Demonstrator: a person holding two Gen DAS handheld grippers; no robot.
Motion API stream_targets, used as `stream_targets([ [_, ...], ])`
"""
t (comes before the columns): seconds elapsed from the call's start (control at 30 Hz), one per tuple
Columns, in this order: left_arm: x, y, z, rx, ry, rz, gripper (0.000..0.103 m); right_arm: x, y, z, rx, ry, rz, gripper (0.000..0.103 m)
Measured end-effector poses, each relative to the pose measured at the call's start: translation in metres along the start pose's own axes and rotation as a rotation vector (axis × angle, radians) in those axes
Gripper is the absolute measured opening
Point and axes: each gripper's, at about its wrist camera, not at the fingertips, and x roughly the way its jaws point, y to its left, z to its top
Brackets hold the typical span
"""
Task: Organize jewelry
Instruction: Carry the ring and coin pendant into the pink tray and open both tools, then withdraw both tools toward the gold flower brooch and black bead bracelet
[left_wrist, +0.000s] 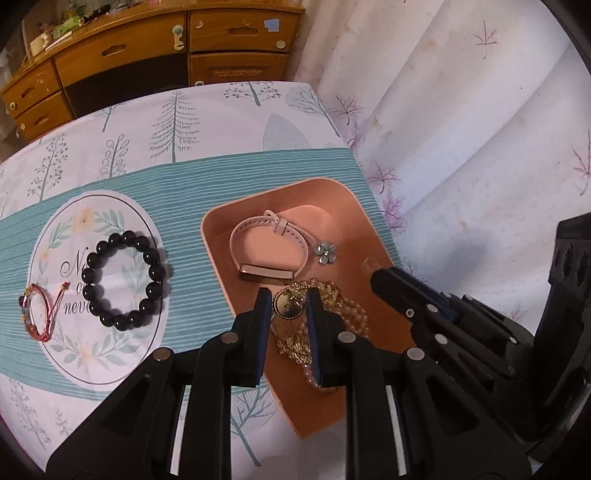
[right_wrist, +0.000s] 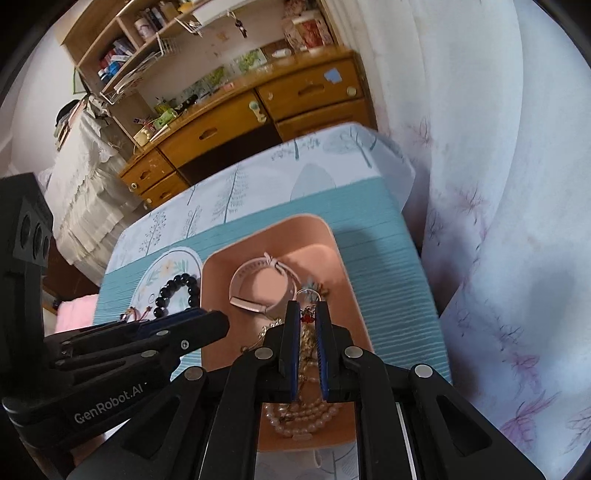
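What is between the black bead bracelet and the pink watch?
Only striped teal tablecloth and the peach tray's near rim lie between the black bead bracelet and the pink watch. No jewelry sits there, as the left wrist view shows.

Both views are fisheye and sit close above the bench (left_wrist: 221, 107), looking steeply down along their own tongs, which fill the lower frame. The left wrist view faces the peach tray (left_wrist: 354, 206) at centre; the right wrist view tilts and takes in more room. Both share the tray (right_wrist: 332, 236), the wooden dresser (left_wrist: 155, 48) at top, and the curtain (left_wrist: 461, 129) at right
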Motion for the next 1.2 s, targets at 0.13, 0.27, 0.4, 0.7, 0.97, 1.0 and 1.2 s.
stream_targets([
  [0.13, 0.001, 0.001, -0.001, 0.004, 0.006, -0.002, 0.024, 0.010, -0.003, -0.005, -0.001, 0.027, -0.002, 0.014],
  [0.27, -0.007, 0.005, -0.004, 0.001, -0.006, -0.003, 0.033, 0.009, -0.003, -0.009, 0.002, 0.022, 0.002, 0.016],
  [0.4, -0.021, 0.009, -0.010, 0.021, -0.020, 0.007, 0.034, -0.002, 0.002, -0.015, -0.022, 0.014, -0.004, 0.016],
  [0.7, -0.058, 0.022, -0.033, 0.070, -0.050, 0.042, 0.034, -0.023, 0.025, -0.030, -0.091, 0.020, 0.013, 0.016],
  [0.97, -0.084, 0.049, -0.051, 0.022, -0.106, 0.098, 0.034, -0.041, 0.071, -0.044, -0.191, 0.043, 0.067, 0.016],
  [1.0, -0.087, 0.054, -0.051, 0.017, -0.114, 0.106, 0.034, -0.043, 0.078, -0.046, -0.202, 0.048, 0.075, 0.016],
  [1.2, -0.111, 0.077, -0.056, 0.002, -0.135, 0.149, 0.034, -0.044, 0.117, -0.056, -0.224, 0.117, 0.147, 0.017],
])
